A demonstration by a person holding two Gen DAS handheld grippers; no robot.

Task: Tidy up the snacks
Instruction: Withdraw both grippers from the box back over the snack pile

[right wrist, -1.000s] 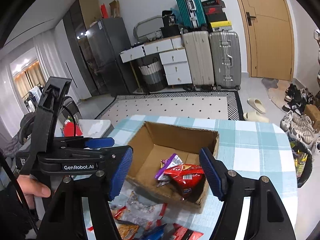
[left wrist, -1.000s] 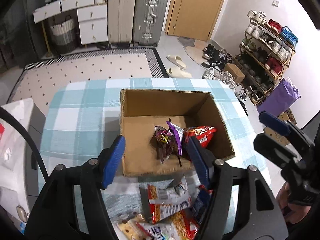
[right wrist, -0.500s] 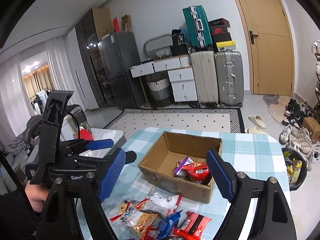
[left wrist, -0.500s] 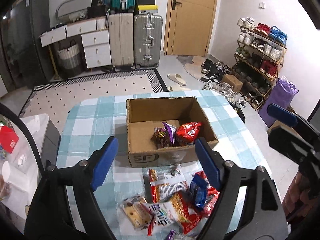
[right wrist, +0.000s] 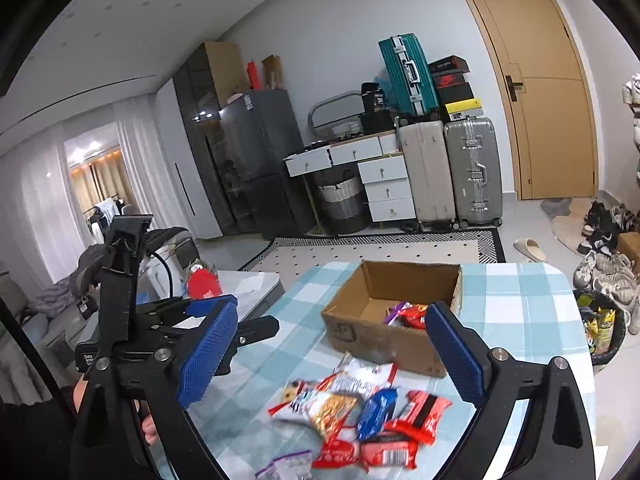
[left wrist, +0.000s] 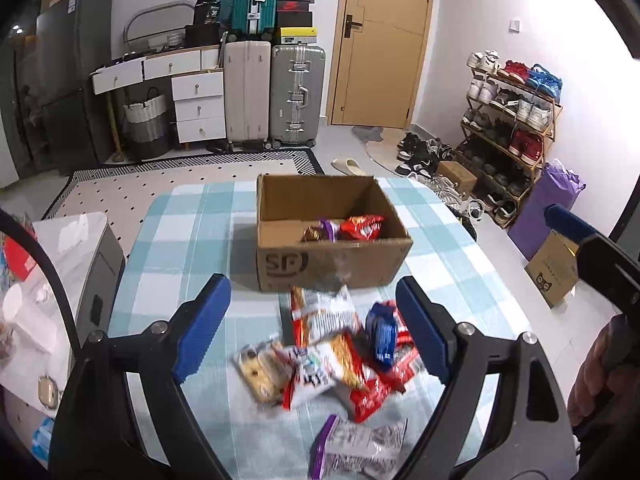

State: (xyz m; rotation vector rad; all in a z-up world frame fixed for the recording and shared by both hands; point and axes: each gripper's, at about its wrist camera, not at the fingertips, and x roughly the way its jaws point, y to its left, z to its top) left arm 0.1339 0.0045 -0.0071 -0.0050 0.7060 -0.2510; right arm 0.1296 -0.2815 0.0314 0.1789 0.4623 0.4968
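Note:
An open cardboard box [left wrist: 332, 264] [right wrist: 380, 344] stands on the checked table. Inside it lie a red bag [left wrist: 362, 227] and a purple-brown pack [left wrist: 320, 233]. In front of the box is a loose pile of snack packs [left wrist: 332, 356] [right wrist: 360, 412]: red, orange, blue, white and one purple-edged. My left gripper [left wrist: 310, 292] hovers over the pile, jaws opening, nothing between its pads. My right gripper [right wrist: 332, 308] hangs back from the pile, jaws opening wide, also empty. Each wrist view catches the other gripper at its edge.
The tablecloth [left wrist: 180, 248] is blue and white check. A grey-white cabinet [left wrist: 80, 264] stands by the table's left side. A bin with wrappers [right wrist: 600, 328] sits right of the table. Suitcases, drawers, a door and a shoe rack line the far walls.
Both grippers have pulled back from over the box and risen a little, and their jaws have widened. The snack pile has come fully into view. The two packs stay in the box.

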